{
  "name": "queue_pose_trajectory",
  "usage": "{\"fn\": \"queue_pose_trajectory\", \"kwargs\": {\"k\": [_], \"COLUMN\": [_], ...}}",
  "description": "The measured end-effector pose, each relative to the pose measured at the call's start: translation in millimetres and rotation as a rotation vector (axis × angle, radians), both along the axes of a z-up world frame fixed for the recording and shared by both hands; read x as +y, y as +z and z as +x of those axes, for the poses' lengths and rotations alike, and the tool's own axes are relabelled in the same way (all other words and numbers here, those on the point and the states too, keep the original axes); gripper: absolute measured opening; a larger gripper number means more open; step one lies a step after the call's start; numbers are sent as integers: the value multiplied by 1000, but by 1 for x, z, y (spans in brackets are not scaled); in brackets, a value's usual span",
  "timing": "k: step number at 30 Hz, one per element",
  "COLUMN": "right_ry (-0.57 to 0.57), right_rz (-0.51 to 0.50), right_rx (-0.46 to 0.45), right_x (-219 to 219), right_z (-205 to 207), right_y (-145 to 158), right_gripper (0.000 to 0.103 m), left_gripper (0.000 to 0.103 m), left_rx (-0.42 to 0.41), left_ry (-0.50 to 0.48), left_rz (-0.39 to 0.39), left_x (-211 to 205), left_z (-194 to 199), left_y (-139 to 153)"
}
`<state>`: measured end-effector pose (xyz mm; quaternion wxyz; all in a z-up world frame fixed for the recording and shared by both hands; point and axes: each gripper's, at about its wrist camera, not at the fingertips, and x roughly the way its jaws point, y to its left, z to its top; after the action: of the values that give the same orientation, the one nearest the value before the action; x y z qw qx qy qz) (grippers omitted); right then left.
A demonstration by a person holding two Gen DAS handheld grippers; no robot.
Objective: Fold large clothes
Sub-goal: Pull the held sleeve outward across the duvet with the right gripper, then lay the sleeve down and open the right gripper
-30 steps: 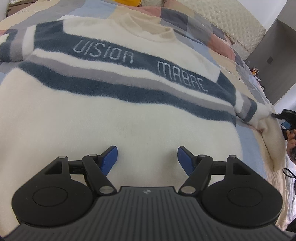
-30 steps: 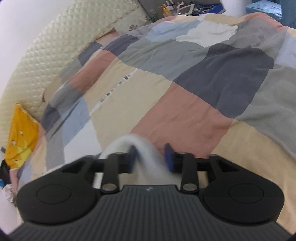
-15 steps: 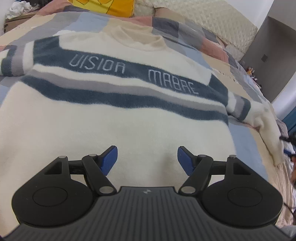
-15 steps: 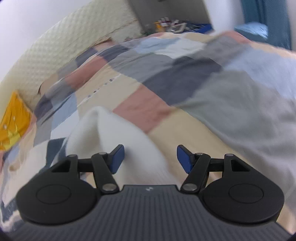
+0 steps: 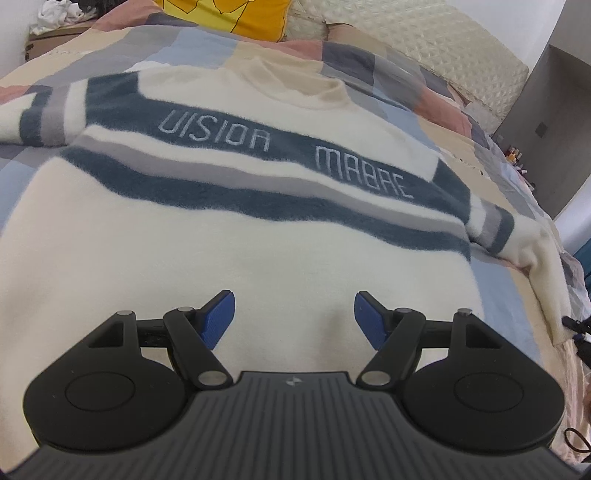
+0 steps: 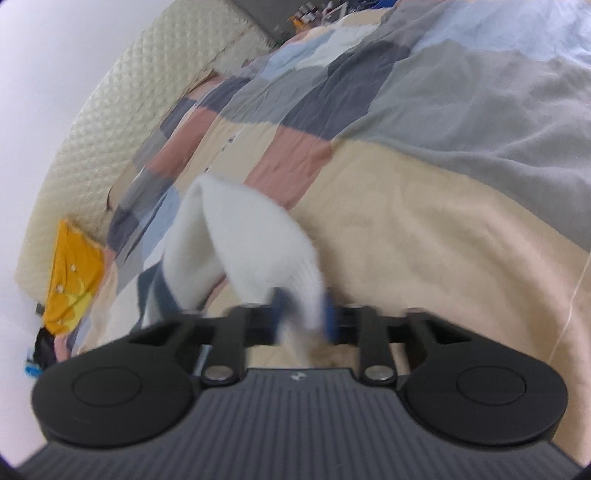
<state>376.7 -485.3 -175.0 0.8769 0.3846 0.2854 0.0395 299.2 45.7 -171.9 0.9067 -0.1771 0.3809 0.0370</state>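
Observation:
A cream sweater [image 5: 229, 266] with blue and grey stripes and pale lettering lies flat, front up, on a patchwork quilt [image 5: 424, 110]. My left gripper [image 5: 294, 317] hovers open just above its lower body, nothing between the blue pads. The sweater's sleeve [image 5: 546, 280] trails off toward the right edge of the bed. In the blurred right wrist view my right gripper [image 6: 304, 317] is shut on the white sleeve [image 6: 251, 236] near its end, and the sleeve arches up from the quilt [image 6: 424, 221] into the jaws.
A quilted cream headboard [image 6: 122, 122] runs along the far side of the bed. A yellow pillow [image 5: 240, 14] lies by it, beyond the sweater's collar. A grey cabinet with small items [image 5: 517, 155] stands past the bed's far corner.
My right gripper opened wide around the sleeve, dropped lower, then shut on it again. The sleeve end sank toward the quilt. The left gripper stayed open over the sweater's body.

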Motion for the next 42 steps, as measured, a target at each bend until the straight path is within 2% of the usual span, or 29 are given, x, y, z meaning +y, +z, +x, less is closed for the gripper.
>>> {"fn": "queue_pose_trajectory", "kwargs": {"k": [5,6,9,11,14,17,20,24,27,30,34,40,41,42], "right_ry": [0,-15,-108,-159,-170,-193,-237,-274,-270,-265,-218,-213,-214,-217], "right_rz": [-119,-125,-55,-94,-108,-173,-207,-221,-263,-269,-314,-353,-365,-385], "right_rx": [-62,-84,-131,-108,-32,-10,56,178,214,211,197,173,171,172], "right_x": [-7,-14,-52,-69,-80,-82,-86,-91,-86,-86,-84,-73,-69,-64], "right_z": [-3,-1,10,26,53,78,103,123,129,129,128,119,117,115], "right_y": [39,50,81,97,109,120,111,69,42,26,23,40,46,52], "right_gripper": [9,9,8,8,8,8,8,8,8,8,9,12,14,24], "left_gripper": [76,76,76,76,76,76,76,76,76,76,76,76,76,76], "left_rx": [4,4,9,13,16,6,6,12,11,12,25,11,6,0], "left_ry": [-6,-6,-5,-6,-11,2,4,-2,-3,-19,-51,-82,-84,-87], "left_rz": [-2,-3,-6,-8,6,30,31,32,46,56,114,112,112,111], "left_x": [-1,-2,-3,-4,-5,-4,-2,0,0,-3,-9,-11,-12,-12], "left_z": [1,1,2,3,6,9,10,10,11,11,12,8,7,6], "left_y": [-2,-3,-3,-4,-5,-3,-3,-3,-1,0,2,9,11,13]}}
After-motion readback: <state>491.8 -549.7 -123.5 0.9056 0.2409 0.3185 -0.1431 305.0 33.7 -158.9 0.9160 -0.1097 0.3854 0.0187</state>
